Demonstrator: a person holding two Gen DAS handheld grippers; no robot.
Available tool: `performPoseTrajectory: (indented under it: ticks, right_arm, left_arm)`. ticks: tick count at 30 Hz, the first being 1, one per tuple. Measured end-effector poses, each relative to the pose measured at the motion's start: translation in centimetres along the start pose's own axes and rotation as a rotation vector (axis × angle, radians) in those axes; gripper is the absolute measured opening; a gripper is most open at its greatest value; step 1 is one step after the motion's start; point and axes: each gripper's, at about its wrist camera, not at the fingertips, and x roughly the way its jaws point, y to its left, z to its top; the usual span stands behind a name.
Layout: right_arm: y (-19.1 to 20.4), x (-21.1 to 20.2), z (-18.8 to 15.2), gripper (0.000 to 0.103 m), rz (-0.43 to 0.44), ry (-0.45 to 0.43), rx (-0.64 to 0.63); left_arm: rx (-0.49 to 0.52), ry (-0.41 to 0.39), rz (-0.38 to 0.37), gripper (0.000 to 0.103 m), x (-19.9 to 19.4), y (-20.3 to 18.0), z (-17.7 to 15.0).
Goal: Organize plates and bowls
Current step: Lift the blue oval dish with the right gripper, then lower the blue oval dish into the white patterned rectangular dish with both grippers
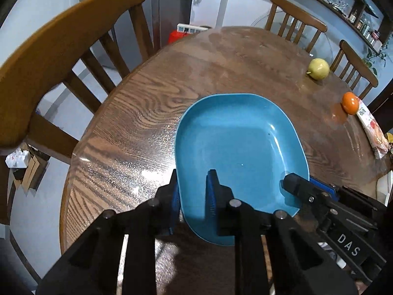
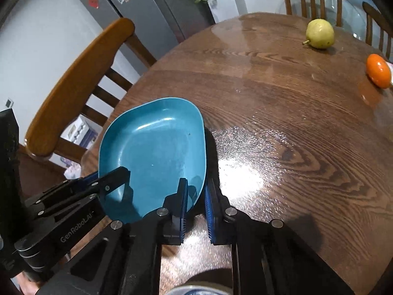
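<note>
A blue rounded-square plate (image 1: 235,145) sits near the front of the wooden table (image 1: 152,93). My left gripper (image 1: 194,196) is shut on the plate's near-left rim, one finger inside and one outside. My right gripper (image 1: 298,185) grips the plate's near-right rim. In the right wrist view the plate (image 2: 154,152) is at the left, my right gripper (image 2: 196,196) straddles its right rim, and the left gripper (image 2: 115,179) clamps its left rim. The plate looks slightly tilted. A blue-patterned rim (image 2: 196,290) shows at the bottom edge.
A yellow-green pear (image 1: 318,68) and an orange (image 1: 350,102) lie at the far right of the table, with a snack packet (image 1: 372,127) beside them. Wooden chairs (image 1: 61,49) stand around the table. A fridge (image 2: 137,5) is behind.
</note>
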Motion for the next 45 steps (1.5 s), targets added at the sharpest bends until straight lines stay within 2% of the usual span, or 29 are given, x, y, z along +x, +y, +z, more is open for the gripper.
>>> performPoseTrajectory:
  ticks: [10, 16, 26, 34, 45]
  right_arm:
    - [0.6, -5.9, -1.8, 0.015, 0.07, -0.09, -0.002]
    - [2.7, -8.7, -3.4, 0.015, 0.114, -0.116, -0.049]
    - [4.0, -13.3, -6.6, 0.015, 0.169, -0.163, -0.084]
    - [2.2, -16.8, -9.2, 0.015, 0.15, -0.194, -0.062]
    - [-3.8, -20.7, -13.8, 0.015, 0.071, -0.205, 0.023]
  left_arm:
    - [0.012, -0.12, 0.004, 0.019, -5.9, -0.3, -1.7]
    - [-0.023, -0.168, 0.024, 0.019, -9.1, 0.7, -3.4]
    - [-0.014, -0.225, 0.046, 0.019, -13.7, -0.8, -6.5]
    - [0.04, -0.236, 0.02, 0.019, -15.2, -4.0, -8.5]
    - [0.17, -0.194, -0.054, 0.019, -15.1, -10.7, -12.1]
